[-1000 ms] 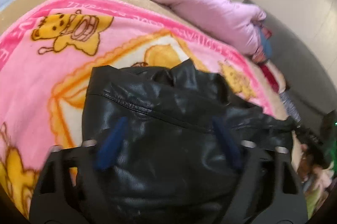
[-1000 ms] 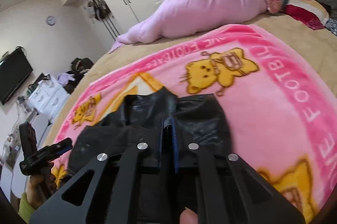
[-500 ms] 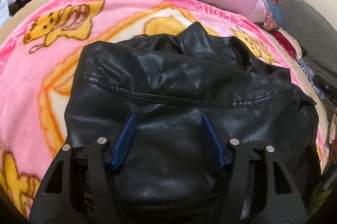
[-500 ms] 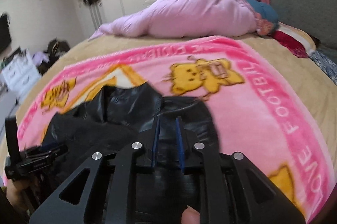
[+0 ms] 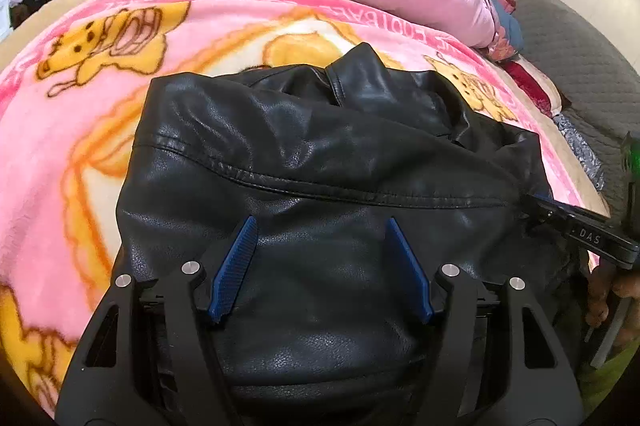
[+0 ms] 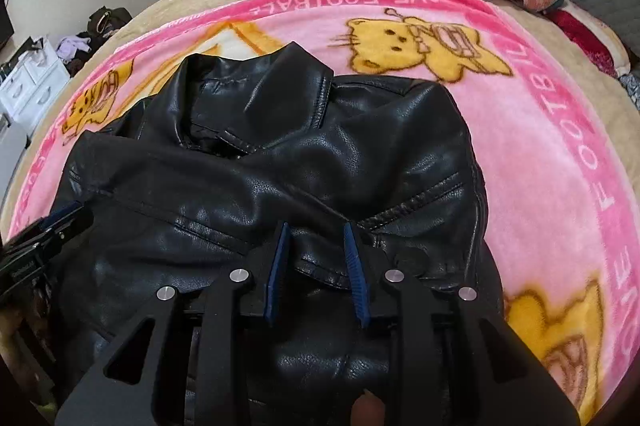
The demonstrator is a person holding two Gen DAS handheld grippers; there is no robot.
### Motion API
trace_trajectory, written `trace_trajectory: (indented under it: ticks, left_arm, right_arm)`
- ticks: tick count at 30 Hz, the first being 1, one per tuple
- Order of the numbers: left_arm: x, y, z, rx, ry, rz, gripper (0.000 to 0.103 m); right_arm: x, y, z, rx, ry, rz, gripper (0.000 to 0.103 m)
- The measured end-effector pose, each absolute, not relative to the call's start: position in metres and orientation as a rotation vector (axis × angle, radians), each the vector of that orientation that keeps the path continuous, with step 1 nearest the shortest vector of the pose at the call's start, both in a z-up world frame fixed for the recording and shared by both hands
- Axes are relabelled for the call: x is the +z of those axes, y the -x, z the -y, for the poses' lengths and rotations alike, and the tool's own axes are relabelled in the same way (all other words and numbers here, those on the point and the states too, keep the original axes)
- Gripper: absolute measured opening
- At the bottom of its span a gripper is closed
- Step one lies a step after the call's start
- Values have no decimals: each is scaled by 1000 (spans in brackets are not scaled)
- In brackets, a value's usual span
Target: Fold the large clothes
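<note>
Pink blanket (image 6: 560, 153), black leather jacket (image 6: 280, 165) folded

The black leather jacket (image 5: 320, 185) runs under the gripper frame at six o'clock in both wrist views, so its lower hem cannot be seen. The pink cartoon-bear fleece blanket (image 6: 560, 185) is covered wherever the jacket lies, and its border lettering is cut off at four o'clock. In the left wrist view the right gripper (image 5: 580, 234) is cropped at three o'clock, its fingertips hidden. In the right wrist view the left gripper (image 6: 44, 238), at nine o'clock, is blurred and partly out of frame.
</note>
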State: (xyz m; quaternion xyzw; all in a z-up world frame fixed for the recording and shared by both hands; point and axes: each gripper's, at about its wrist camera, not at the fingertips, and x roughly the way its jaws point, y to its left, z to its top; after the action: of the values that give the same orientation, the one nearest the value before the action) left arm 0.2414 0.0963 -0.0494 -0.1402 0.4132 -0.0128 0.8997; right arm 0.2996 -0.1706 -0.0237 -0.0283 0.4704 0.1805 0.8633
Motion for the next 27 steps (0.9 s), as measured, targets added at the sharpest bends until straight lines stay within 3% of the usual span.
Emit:
trace_trajectory:
  ticks: [6, 10, 13, 27]
  left_arm:
    - [-48, -242, -97, -25, 291, -849, 58]
    - [-40, -236, -97, -38, 316, -835, 63]
    - [-35, -230, -93, -47, 322, -827, 66]
    - [-14, -211, -70, -61, 276, -794, 80]
  right_arm:
    - [-21, -292, 168, 384, 76, -946, 29]
    - [-6, -279, 169, 436, 65, -894, 47]
    - [5, -271, 168, 445, 82, -853, 48]
    - [31, -251, 179, 478, 17, -790, 71]
